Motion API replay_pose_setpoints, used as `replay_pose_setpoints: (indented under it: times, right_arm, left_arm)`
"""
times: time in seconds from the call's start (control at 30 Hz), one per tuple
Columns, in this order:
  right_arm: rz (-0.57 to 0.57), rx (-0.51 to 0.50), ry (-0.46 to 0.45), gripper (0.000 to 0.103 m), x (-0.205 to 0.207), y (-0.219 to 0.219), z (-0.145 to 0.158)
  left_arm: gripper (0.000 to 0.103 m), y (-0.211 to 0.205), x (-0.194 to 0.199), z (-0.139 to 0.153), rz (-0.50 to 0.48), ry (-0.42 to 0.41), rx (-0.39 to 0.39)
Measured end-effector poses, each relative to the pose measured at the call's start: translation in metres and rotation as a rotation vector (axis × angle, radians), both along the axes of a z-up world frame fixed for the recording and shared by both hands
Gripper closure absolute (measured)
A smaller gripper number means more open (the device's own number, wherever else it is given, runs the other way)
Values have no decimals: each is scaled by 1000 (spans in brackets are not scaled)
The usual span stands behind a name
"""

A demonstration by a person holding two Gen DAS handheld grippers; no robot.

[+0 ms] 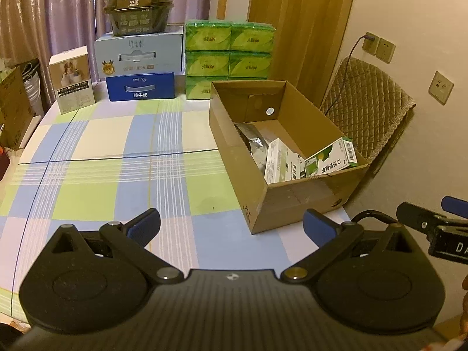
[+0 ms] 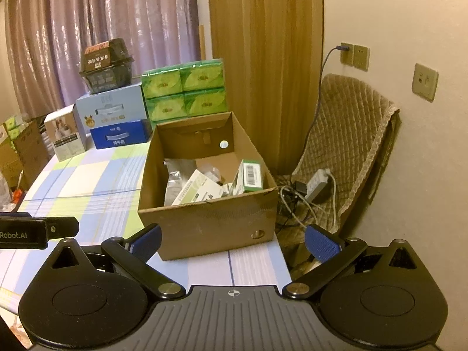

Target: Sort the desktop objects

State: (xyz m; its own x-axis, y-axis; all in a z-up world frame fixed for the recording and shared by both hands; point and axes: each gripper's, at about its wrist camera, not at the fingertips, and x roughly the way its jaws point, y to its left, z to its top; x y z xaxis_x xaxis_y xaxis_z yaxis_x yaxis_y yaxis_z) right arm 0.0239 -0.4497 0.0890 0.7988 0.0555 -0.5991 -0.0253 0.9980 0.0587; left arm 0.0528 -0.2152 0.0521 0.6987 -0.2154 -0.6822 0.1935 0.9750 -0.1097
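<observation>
From the left wrist camera, the left gripper [image 1: 231, 225] hangs low over the checked tablecloth [image 1: 96, 158] with its blue-padded jaws spread wide and nothing between them. The stretch of cloth ahead of it is bare. To its right front stands an open cardboard box [image 1: 295, 201], and the sorted goods lie inside: a crumpled silver foil pouch [image 1: 254, 143] toward the far left wall, a white medicine carton [image 1: 278, 161] leaning on it, and a green-and-white medicine carton [image 1: 333, 158] tilted against the near right corner. The right gripper's black body shows at the right edge. Along the back of the table stand a blue milk carton case [image 1: 140, 86], a pale blue case, a white product box and stacked green tissue packs [image 1: 228, 49].

From the right wrist camera, the right gripper [image 2: 232, 244] is likewise wide open and empty, aimed at the box's near wall [image 2: 204, 222]. The same cartons lean inside, the green one [image 2: 251, 175] upright against the right wall. A padded chair [image 2: 345, 134] with chargers and cables sits beyond the table edge.

The small cartons look light and stiff but thin-walled; they should be pinched across the narrow faces, gently. The foil pouch is probably slippery and limp, best taken at a folded edge. The box itself seems too wide for one jaw span; a wall rim is the likely hold.
</observation>
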Motion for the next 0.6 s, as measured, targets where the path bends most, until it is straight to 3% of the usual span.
replay_pose_setpoints:
  times: [0.6]
  right_arm:
    - [16, -11, 3, 2, 1, 2, -1]
  left_arm:
    - [1, -4, 0, 3, -10, -28, -15]
